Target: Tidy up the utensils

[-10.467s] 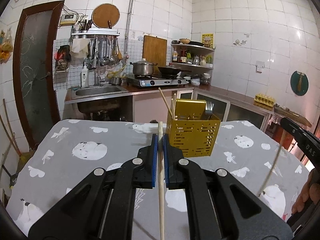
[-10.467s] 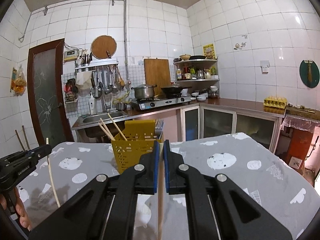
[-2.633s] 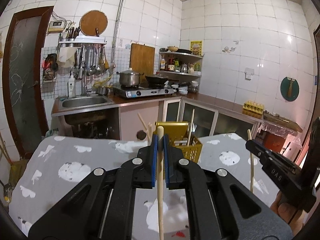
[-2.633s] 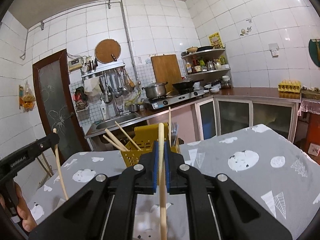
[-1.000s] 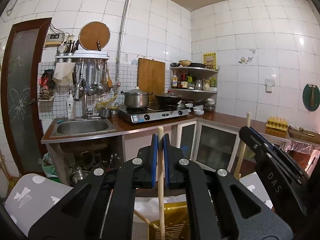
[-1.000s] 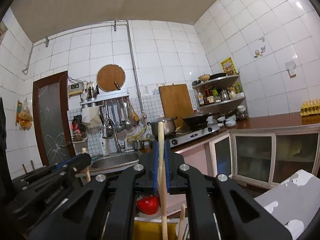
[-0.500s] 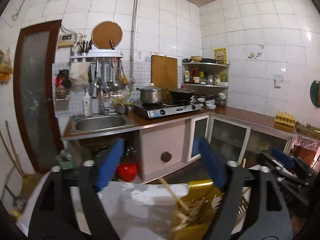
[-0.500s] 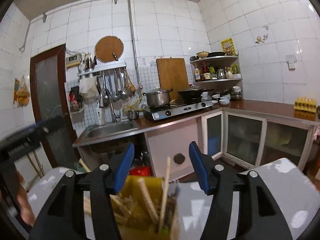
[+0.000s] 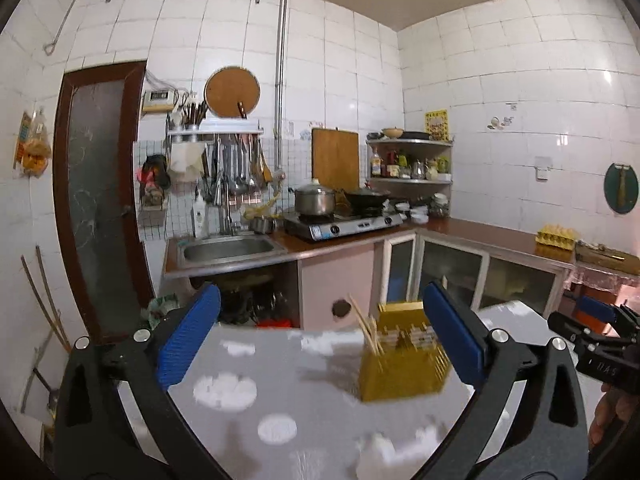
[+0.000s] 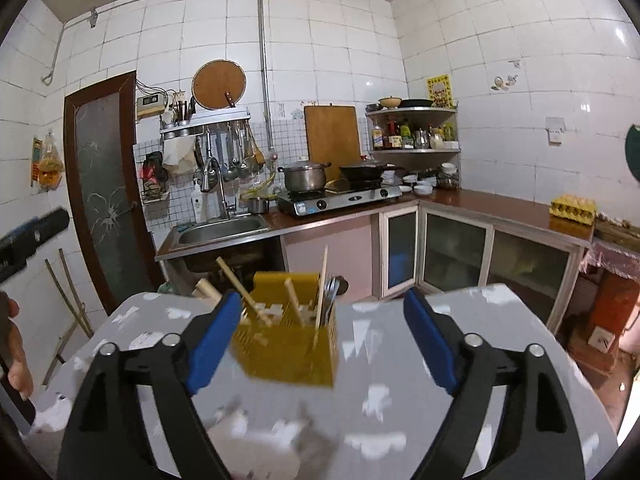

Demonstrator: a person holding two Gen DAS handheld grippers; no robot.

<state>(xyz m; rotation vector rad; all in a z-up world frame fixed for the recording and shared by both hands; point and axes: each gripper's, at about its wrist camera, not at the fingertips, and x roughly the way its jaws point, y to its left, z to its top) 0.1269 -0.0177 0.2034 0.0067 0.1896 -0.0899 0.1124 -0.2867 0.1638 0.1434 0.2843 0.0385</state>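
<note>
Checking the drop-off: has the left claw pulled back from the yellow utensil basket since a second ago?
Yes. The left claw was right over the yellow utensil basket; it now sits back over the table, open and empty.

- Left wrist: looks level over the table toward the sink.
- Right wrist: the same way, nearer the holder.
- Both share the holder, table and sink.

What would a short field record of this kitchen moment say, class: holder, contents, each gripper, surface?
holder: yellow slotted utensil holder, standing on the table
contents: wooden chopsticks leaning out; metal cutlery at its right side
left gripper: fingers have just opened, nothing between them
right gripper: fingers have just opened, nothing gripped
surface: table under a grey patterned cloth
</note>
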